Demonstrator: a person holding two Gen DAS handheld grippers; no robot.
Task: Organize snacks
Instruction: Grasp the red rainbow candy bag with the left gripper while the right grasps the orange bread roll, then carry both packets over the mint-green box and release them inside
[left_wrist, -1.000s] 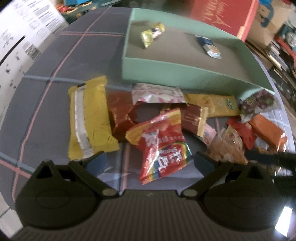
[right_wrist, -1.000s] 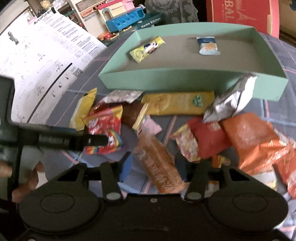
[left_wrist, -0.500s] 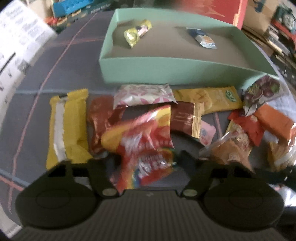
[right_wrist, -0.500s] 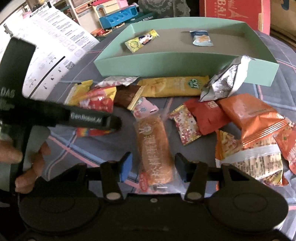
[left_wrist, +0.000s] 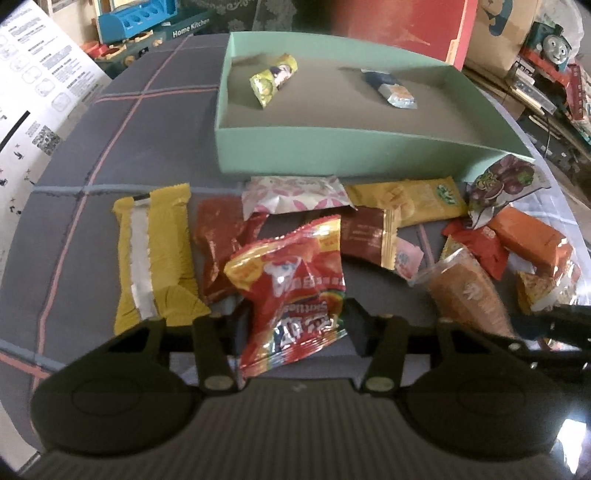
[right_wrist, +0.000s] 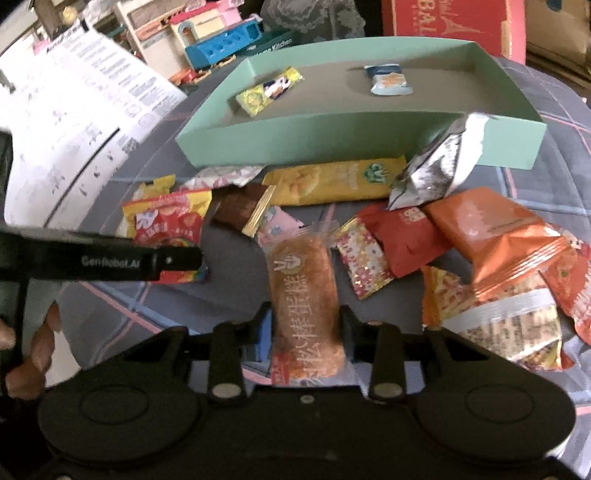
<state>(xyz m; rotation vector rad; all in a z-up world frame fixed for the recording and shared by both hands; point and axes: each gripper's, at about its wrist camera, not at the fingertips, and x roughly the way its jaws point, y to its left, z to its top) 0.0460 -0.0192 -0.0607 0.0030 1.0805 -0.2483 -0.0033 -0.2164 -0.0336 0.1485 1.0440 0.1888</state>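
Observation:
A red Skittles packet (left_wrist: 291, 291) stands tipped up between the fingers of my left gripper (left_wrist: 297, 326). Its jaws are closing and the pads pinch the packet's lower sides. In the right wrist view the same packet (right_wrist: 166, 221) shows behind a left gripper finger (right_wrist: 173, 260). My right gripper (right_wrist: 306, 326) holds a long orange-brown cake packet (right_wrist: 304, 291). Those jaws are closing too, with the pads pressed on its sides. The teal box (left_wrist: 332, 147) lies beyond the snack pile. It holds a yellow-green candy (left_wrist: 273, 79) and a blue packet (left_wrist: 391, 88).
Several loose snacks lie on the grey plaid cloth: a yellow packet (left_wrist: 155, 258), a long yellow bar (left_wrist: 406, 199), a silver bag (right_wrist: 439, 170) and an orange bag (right_wrist: 491, 229). A white printed sheet (right_wrist: 74, 122) hangs at the left. A red carton (left_wrist: 399, 26) stands behind the box.
My left jaws have closed in from wide open onto the Skittles packet, which has tipped up. My right jaws have narrowed onto the cake packet, which now lies straight between them.

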